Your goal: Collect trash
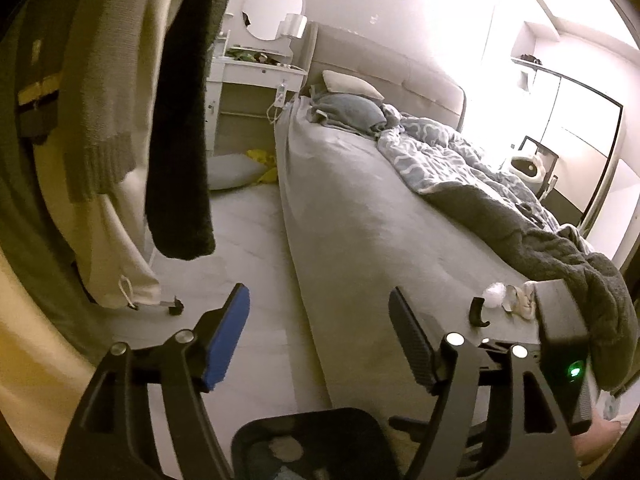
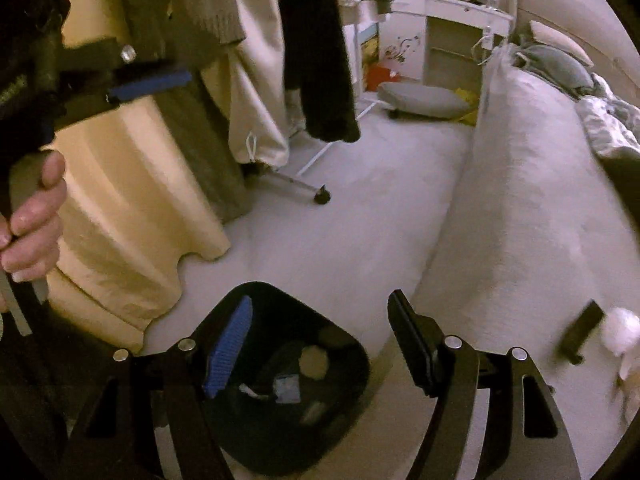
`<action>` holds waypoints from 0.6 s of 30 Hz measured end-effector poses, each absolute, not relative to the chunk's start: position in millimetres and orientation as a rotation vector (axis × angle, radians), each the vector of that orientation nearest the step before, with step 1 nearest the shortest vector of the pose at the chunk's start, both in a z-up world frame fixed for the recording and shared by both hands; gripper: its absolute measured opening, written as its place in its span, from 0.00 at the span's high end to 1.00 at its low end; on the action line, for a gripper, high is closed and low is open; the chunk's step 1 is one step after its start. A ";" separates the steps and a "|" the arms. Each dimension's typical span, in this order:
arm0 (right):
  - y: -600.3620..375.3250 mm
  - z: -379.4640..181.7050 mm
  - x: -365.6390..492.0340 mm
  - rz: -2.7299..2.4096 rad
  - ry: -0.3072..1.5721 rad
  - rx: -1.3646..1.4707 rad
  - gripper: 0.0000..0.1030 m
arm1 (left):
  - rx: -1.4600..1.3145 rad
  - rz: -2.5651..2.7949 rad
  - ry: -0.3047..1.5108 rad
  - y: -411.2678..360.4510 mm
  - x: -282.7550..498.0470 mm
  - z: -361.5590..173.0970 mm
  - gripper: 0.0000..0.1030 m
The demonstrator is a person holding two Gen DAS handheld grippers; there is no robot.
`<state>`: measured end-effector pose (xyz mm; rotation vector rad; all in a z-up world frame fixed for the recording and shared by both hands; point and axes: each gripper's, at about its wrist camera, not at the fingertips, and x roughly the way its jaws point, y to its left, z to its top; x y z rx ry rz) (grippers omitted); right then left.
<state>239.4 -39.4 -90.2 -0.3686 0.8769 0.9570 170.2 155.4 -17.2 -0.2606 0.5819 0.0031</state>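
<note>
Bed (image 1: pixel 352 208) with grey sheet occupies the right side; rumpled duvet (image 1: pixel 452 156) and dark blanket (image 1: pixel 560 248) lie on it, pillows (image 1: pixel 352 84) at the headboard. Round mirror (image 1: pixel 273 9) stands above a white dresser (image 1: pixel 256 76) — surface cluttered. Cushion (image 2: pixel 424 100) on the floor beside the bed. Clothes rack — black garment (image 1: pixel 180 128) and cream knitwear (image 1: pixel 108 92) hanging, castor (image 2: pixel 322 196) on pale floor (image 2: pixel 360 208).
</note>
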 end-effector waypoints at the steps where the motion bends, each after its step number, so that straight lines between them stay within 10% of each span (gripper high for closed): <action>1: -44.4 -88.3 239.6 0.948 0.867 -0.372 0.31 | -0.262 -0.001 0.586 151.2 173.3 -18.4 0.27; 18: -123.7 -76.5 250.0 0.795 0.744 -0.364 0.31 | -0.258 -0.086 0.624 85.1 205.9 -29.6 0.25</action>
